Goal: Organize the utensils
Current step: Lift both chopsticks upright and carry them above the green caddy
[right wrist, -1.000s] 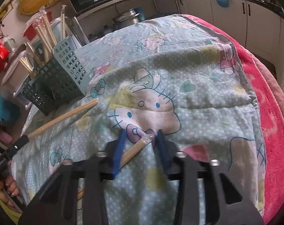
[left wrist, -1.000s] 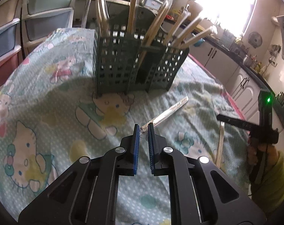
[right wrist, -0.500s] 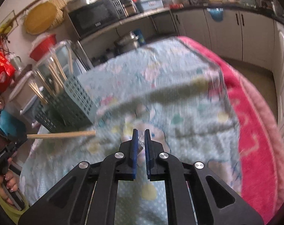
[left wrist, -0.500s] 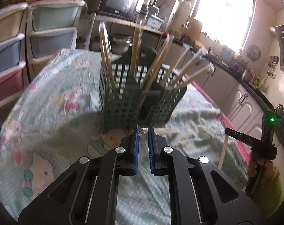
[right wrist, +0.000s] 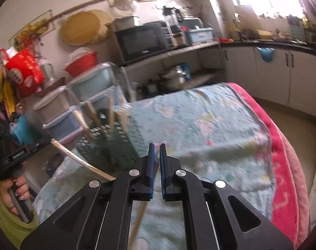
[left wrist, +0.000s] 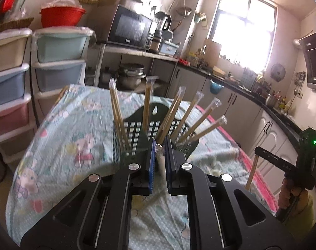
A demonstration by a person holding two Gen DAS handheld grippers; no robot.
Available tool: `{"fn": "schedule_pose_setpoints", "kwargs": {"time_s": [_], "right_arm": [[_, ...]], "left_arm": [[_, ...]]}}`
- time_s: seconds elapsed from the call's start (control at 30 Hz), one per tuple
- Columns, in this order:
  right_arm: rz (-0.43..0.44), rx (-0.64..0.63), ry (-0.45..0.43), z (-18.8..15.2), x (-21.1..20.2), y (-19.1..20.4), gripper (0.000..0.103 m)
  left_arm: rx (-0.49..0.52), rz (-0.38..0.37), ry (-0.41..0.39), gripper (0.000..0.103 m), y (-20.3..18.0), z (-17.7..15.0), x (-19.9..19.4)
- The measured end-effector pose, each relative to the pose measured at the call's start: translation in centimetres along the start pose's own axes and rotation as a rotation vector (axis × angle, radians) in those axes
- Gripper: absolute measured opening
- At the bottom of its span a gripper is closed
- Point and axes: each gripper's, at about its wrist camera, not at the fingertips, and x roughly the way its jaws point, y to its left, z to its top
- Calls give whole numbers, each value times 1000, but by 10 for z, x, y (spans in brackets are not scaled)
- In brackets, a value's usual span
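My left gripper (left wrist: 160, 143) is shut on the end of a plastic-wrapped pair of chopsticks (left wrist: 161, 162), lifted above the tablecloth. Just behind it stands the dark green slotted utensil basket (left wrist: 135, 133) with several wrapped chopstick pairs (left wrist: 174, 112) leaning in it. My right gripper (right wrist: 156, 146) is shut on another wrapped pair of chopsticks (right wrist: 139, 220), which hangs down below its jaws. In the left wrist view that right gripper (left wrist: 259, 152) is at the far right with its chopsticks (left wrist: 250, 173) dangling. The right wrist view shows the left gripper (right wrist: 47, 141) and its chopsticks (right wrist: 80, 162) beside the blurred basket (right wrist: 108, 143).
A cartoon-print cloth (left wrist: 74, 129) covers the table, with a pink blanket edge (right wrist: 287, 166) on the right side. Plastic drawer towers (left wrist: 58, 66) stand beyond the far left corner. A microwave (left wrist: 128, 29) and counters with cabinets (right wrist: 282, 77) line the walls.
Both grippers have risen off the cloth, each carrying a wrapped chopstick pair. The right jaws closed on their pair a second ago; it now hangs down. The basket has come closer to the left gripper.
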Motion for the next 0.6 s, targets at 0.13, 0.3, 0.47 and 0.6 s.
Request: {"fn": "schedule_pose_setpoints", "kwargs": {"time_s": [0.13,0.3,0.47,0.6], "right_arm": [[51,-45,-21,9,-2,26,5],[99,-93,-49,20,-6,53,4],[129,-120,-82,32,-10,70,4],[145,-131,-108,40,-15,79,4]], "left_arm": [[3,-14,-31,5,-3,11,-6],[20,-23,-56,5,-10,19,-13],[37,-27,-73,5,-13,25,-20],[49,-30,-89,5,-17,30,-26]]}}
